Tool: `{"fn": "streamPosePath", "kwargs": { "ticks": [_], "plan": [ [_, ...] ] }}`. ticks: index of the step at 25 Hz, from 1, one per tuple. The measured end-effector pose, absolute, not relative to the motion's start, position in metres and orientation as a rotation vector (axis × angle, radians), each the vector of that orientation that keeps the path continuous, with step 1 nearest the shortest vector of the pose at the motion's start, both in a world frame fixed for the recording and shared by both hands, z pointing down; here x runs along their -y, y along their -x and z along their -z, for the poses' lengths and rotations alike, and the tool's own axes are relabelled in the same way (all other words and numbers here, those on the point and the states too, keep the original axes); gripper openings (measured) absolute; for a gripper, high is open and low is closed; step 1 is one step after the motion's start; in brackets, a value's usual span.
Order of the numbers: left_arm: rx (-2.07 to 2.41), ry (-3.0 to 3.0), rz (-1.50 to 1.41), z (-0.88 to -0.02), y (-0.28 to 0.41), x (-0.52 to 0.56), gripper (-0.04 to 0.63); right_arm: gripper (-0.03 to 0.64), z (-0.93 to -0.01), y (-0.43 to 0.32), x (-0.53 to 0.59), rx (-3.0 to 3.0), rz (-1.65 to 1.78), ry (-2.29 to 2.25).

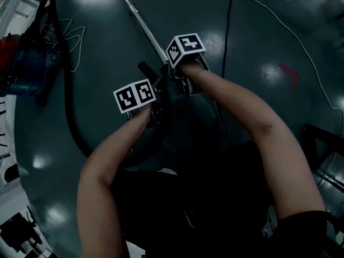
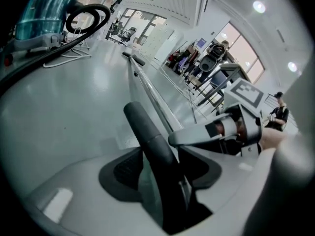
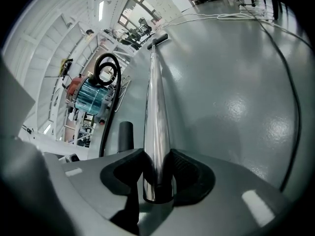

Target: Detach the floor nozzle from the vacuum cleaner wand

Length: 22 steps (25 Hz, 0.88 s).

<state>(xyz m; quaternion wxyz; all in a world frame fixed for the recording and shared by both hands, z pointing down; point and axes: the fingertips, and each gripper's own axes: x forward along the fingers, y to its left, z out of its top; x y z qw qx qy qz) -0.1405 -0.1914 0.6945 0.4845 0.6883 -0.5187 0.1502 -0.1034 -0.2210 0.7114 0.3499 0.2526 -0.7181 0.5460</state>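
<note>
The chrome wand (image 1: 142,26) lies across the dark floor. My right gripper (image 3: 157,173) is shut on its near end, and the pads press both sides of the tube (image 3: 155,107). The floor nozzle's black neck (image 2: 147,136) stands between the jaws of my left gripper (image 2: 160,176). It leans on the right pad and a slit shows at the left pad, so this gripper is open. The neck's top end is free and sits apart from the wand, left of it (image 3: 125,134). In the head view both grippers (image 1: 156,114) (image 1: 174,74) meet close together; the nozzle's foot is hidden.
The vacuum cleaner body (image 1: 21,69), blue and red, sits at the far left with its black hose (image 1: 72,122) curving towards me. A black cable (image 1: 228,20) and a white cable (image 1: 301,42) run over the floor on the right. People and equipment stand far off (image 2: 211,58).
</note>
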Motion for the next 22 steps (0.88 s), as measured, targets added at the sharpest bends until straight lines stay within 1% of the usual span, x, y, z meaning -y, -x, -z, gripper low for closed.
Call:
{"fn": "streamPosePath", "kwargs": {
  "ticks": [7,8,10,12,14,17,22],
  "plan": [
    [1.254,-1.723,-0.415,-0.692,0.128,0.194,0.245,0.168,-0.707,0.084,0.221,1.869,-1.388,-0.662],
    [1.276,-1.721,-0.423,-0.691,0.129,0.195,0.245,0.141,-0.705,0.081,0.220,1.874,-1.386,-0.661],
    [1.319,-1.716,-0.433,-0.690,0.133,0.199,0.245,0.133,-0.699,0.080,0.217,1.900,-1.375,-0.648],
    [1.336,-1.719,-0.435,-0.689,0.132,0.204,0.245,0.127,-0.693,0.077,0.215,1.934,-1.315,-0.638],
    [1.336,-1.726,-0.424,-0.686,0.127,0.209,0.245,0.095,-0.690,0.071,0.213,1.960,-1.210,-0.642],
    [1.337,-1.741,-0.401,-0.682,0.119,0.217,0.247,0.094,-0.688,0.063,0.211,1.978,-1.091,-0.656],
    [1.376,-1.781,-0.466,-0.679,0.119,0.229,0.269,0.091,-0.687,0.048,0.219,1.985,-1.029,-0.762]
  ]
}}
